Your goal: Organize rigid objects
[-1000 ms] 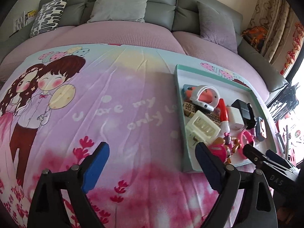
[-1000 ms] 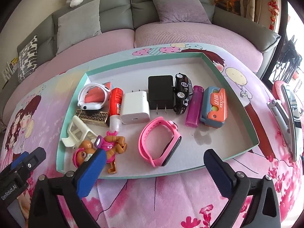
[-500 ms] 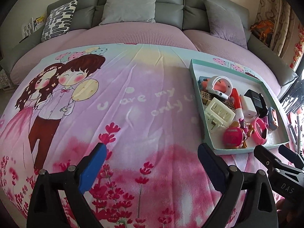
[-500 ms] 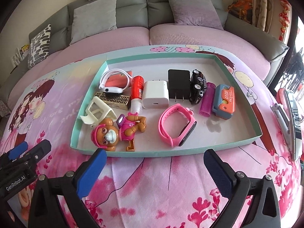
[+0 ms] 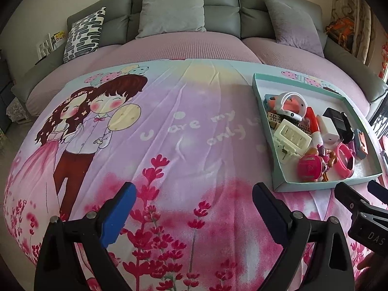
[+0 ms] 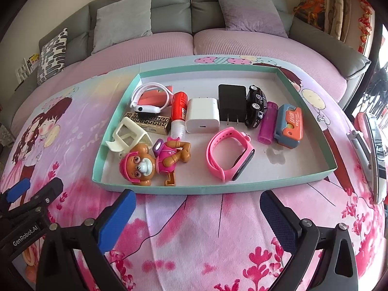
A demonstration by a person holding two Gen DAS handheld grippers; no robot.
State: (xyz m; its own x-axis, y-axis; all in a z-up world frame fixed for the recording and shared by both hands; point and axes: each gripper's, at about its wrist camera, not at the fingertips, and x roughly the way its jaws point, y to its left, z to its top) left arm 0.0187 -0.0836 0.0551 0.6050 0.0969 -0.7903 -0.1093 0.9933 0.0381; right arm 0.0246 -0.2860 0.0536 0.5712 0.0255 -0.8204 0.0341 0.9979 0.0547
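Right wrist: teal tray [image 6: 114, 186] packed with toys; pink watch [image 6: 228, 155] foremost.

Brightness: I get even, soft daylight in both wrist views, colours clear.
Source: the window edge [image 6: 378, 48] at far right is blown out white, so light enters from that side.
Shadows: faint; I see a short soft one under the pink watch [image 6: 229, 156] and along the tray wall [image 6: 242, 189].
Glare: a pale sheen on the printed cloth [image 5: 189, 131] mid-frame.
Distortion: strong fisheye; the sofa [image 5: 184, 4] bows, and black vignette fills my corners.
Focus: centre sharp; the edges smear, and lettering on the orange case [image 6: 289, 126] is unreadable.
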